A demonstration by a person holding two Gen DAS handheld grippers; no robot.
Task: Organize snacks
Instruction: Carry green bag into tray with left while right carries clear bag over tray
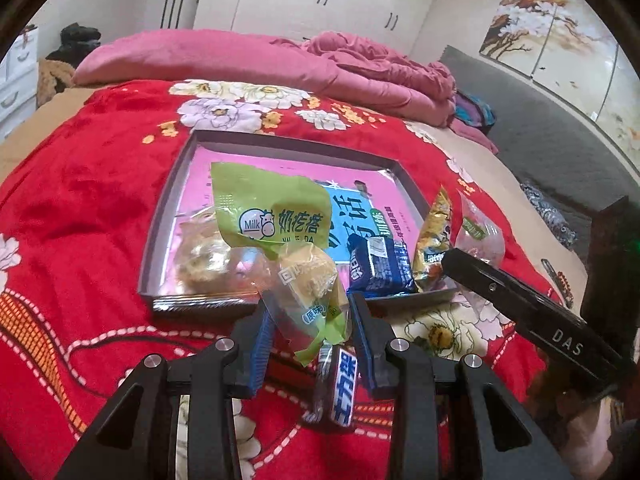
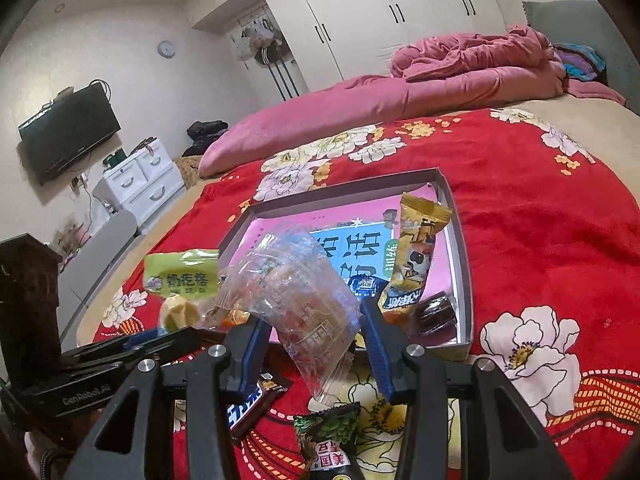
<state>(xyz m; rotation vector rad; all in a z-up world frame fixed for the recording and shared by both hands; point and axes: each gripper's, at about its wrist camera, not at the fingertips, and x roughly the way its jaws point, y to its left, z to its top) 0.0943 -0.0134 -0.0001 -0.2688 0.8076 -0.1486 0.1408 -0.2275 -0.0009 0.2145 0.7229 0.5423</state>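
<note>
A shallow grey tray (image 1: 168, 216) with a pink and blue lining lies on the red flowered bedspread; it also shows in the right wrist view (image 2: 460, 232). My left gripper (image 1: 310, 320) is shut on a green milk-snack packet (image 1: 272, 216), held over the tray's near edge. My right gripper (image 2: 316, 332) is shut on a clear plastic snack bag (image 2: 296, 292) above the tray's near side. In the tray lie a blue packet (image 1: 380, 266), a yellow packet (image 2: 416, 256) and a dark wrapped sweet (image 2: 436, 314).
A chocolate bar (image 1: 340, 388) lies on the bedspread under my left gripper. A dark green and red snack packet (image 2: 328, 440) lies under my right gripper. A pink duvet (image 1: 240, 60) is heaped at the far side of the bed.
</note>
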